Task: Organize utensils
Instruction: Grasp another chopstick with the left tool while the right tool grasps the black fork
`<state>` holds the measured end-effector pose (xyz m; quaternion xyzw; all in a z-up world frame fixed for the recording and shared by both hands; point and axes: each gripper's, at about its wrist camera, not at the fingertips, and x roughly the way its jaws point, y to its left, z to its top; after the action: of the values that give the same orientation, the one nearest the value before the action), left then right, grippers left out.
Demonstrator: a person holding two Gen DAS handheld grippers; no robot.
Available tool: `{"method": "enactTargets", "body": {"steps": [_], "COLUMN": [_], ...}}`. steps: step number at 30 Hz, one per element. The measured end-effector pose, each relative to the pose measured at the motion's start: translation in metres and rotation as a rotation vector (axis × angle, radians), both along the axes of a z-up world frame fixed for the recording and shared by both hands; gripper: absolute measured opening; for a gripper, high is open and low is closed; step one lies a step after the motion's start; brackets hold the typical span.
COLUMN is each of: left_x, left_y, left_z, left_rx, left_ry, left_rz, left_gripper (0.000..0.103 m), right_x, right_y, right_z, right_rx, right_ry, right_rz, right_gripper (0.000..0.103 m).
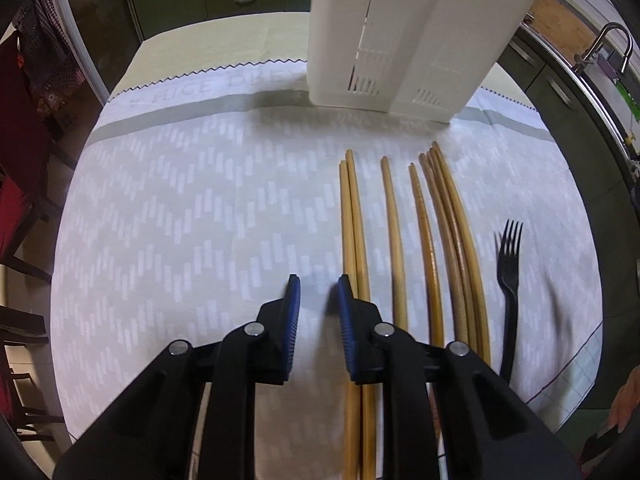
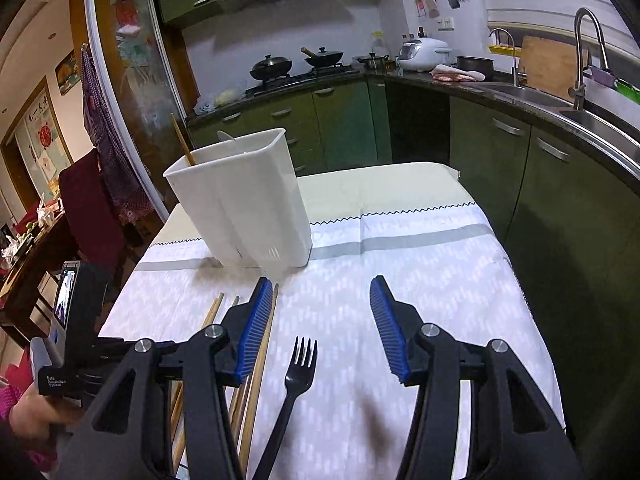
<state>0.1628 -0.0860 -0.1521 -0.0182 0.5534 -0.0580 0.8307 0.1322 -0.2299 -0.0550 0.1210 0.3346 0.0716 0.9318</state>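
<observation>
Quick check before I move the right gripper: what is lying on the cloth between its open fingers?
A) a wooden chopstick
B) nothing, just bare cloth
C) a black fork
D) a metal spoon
C. In the right wrist view the black fork lies on the cloth between the open fingers of the right gripper, tines toward the white utensil holder; the chopsticks lie further left, under the left finger.
</observation>
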Motion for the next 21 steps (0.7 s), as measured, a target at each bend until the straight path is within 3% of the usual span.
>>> {"method": "enactTargets", "body": {"steps": [3, 16, 21], "left_x": [0.0, 0.0, 0.002], "left_y": [0.0, -0.013, -0.013], "left_z": [0.003, 0.0, 0.0], "left_rx": [-0.028, -0.002, 0.046], "left_ry": [0.005, 0.011, 0.021], "left_rz": [0.002, -0.044, -0.051], "left_gripper": [0.019, 0.02, 0.008], "right_x": [0.0, 0.004, 0.002], "right_y": [0.001, 0.007, 0.018], "right_z": [0.0, -0.003, -0.013], "right_rx": [0.005, -0.003, -0.044], "right_ry": [0.001, 0.018, 0.073], "right_rz": [0.003, 0.019, 0.043], "right_gripper": [0.051, 0.051, 0.051]}}
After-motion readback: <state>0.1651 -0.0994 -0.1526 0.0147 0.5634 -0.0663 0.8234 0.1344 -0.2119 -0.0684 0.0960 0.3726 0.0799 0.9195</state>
